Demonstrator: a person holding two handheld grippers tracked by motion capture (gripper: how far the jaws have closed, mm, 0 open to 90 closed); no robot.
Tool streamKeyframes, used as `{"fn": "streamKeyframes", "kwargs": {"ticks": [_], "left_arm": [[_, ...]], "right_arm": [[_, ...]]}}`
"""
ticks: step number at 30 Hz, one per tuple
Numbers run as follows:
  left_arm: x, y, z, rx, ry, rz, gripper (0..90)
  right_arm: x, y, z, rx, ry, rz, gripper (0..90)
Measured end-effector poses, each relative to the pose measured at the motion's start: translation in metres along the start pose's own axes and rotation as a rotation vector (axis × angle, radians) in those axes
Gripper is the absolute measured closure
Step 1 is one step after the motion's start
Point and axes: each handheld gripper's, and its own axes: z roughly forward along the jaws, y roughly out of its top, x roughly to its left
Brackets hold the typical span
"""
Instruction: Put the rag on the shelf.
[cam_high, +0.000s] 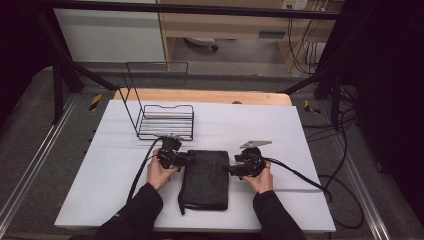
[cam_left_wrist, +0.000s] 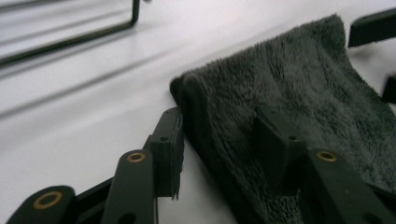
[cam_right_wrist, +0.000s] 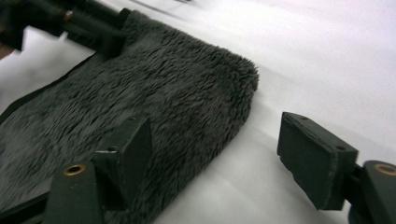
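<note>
Forearms: enter from the bottom edge of the high view in black sleeves, one hand on each side of the folded dark grey fleecy towel (cam_high: 205, 179), likely so both far corners can be worked at once.
Towel place: lies flat near the middle of the white table (cam_high: 115, 165), long side running away from the person, just in front of the black wire rack (cam_high: 165, 121) and apart from it.
Left gripper (cam_high: 181, 159): sits at the towel's far left corner; jaws straddle the folded edge, one on the bare table just beside the pile, the other resting on top of the fleece.
Left jaw state: spread partway, astride the edge, not seen pressing the fabric from both sides.
Right gripper (cam_high: 232, 169): sits at the towel's far right edge, mirrored to the left one.
Right jaw state: spread wide, one jaw on the fleece, the other out over bare table, well off the fabric; nothing pinched.
Probable reason: looks like lining up a grip on both corners for a further fold or a lift towards the rack.
High view gives: whole layout, rack position, a dark loop or strap at the towel's near left corner.
Left gripper view (cam_left_wrist: 219, 140) gives: thickness of the folded layers and the gap beside the outer jaw.
Right gripper view (cam_right_wrist: 224, 158) gives: rounded corner of the fold and the left gripper's jaws at the far corner.
</note>
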Motion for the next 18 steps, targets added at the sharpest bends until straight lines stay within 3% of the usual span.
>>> {"fn": "streamKeyframes", "kwargs": {"ticks": [5,12,18], "left_arm": [[-0.002,-0.004,0.001,-0.016,0.005,-0.011,53.8],[-0.003,-0.005,0.002,-0.012,-0.015,-0.033,60.9],[-0.001,-0.006,0.003,-0.013,-0.038,-0.097,70.3]], "right_arm": [[-0.003,0.001,0.007,0.011,-0.002,0.03,37.6],[-0.002,0.002,0.013,0.022,0.041,0.064,49.4],[0.001,0.006,0.018,0.046,0.042,0.076,59.4]]}}
